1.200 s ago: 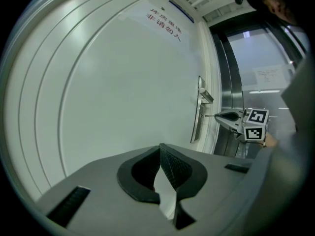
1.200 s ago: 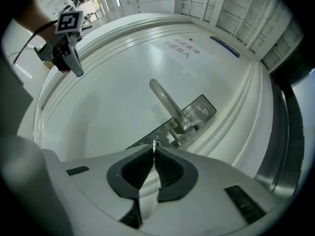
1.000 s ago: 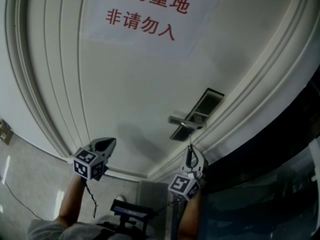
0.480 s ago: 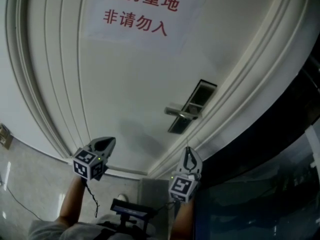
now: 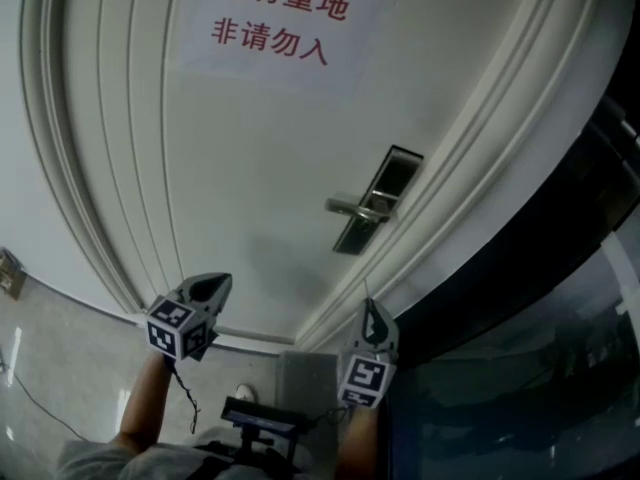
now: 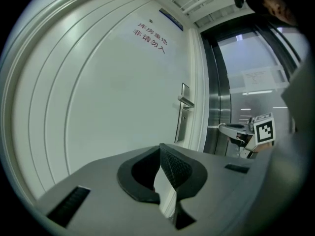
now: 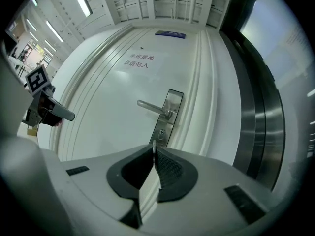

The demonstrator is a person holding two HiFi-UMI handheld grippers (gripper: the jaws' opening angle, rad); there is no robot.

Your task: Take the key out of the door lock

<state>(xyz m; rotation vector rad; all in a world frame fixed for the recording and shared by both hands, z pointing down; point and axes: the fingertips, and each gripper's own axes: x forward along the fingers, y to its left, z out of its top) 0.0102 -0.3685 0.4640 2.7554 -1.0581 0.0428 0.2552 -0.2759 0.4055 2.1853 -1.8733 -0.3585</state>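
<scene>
Only a thin sliver, I think the key, shows past the tips of my right hand-held gripper, clamped on it. Since a second ago that gripper has pulled back, leaving the key clear of the door lock ahead; my left hand-held gripper is closed, empty.

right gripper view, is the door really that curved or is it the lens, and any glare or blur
Right gripper view: lens bowing, not the door; corners black, ceiling lights blown out, handle sharp. Head view: same bowing, dim, red-lettered sign readable. Left gripper view: bowed too, glass panel washed pale.
</scene>
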